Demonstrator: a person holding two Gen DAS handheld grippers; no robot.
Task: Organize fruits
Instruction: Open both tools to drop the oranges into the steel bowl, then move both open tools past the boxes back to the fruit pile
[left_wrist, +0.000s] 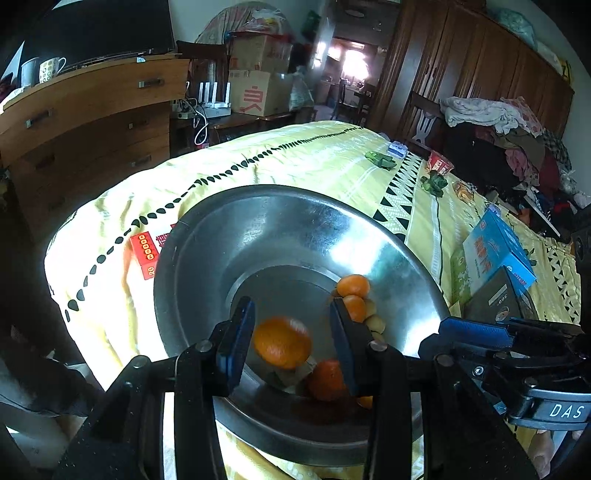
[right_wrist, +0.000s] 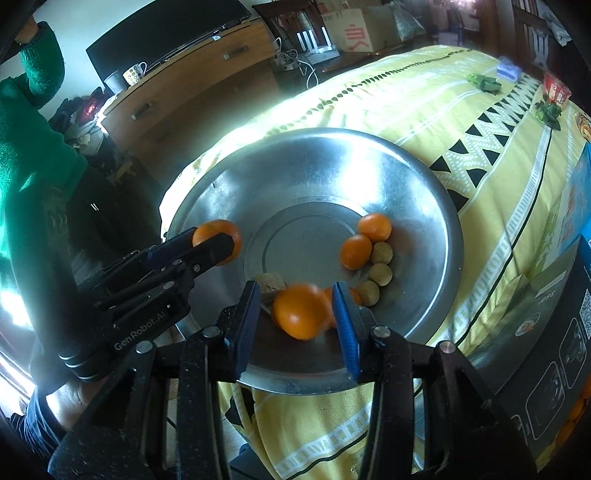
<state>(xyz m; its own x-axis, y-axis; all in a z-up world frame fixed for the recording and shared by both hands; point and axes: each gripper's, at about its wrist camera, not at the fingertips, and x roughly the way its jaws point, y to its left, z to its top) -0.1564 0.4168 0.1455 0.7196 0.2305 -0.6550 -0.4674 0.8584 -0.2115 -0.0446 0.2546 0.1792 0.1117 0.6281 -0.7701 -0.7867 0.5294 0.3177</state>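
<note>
Both tongs w/ jaws apart, round oranges (left_wrist: 282, 347) (right_wrist: 301, 312) blurred between, prob. dropping; keep low over wide steel basin (right_wrist: 424, 177), avoid bounce.

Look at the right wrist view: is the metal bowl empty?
No: the metal bowl holds oranges and small tan round fruits.

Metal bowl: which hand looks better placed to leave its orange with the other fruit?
Right, probably. The right gripper has the right orange over the metal bowl, beside the fruit pile. The left gripper has the left orange near the far rim.
</note>
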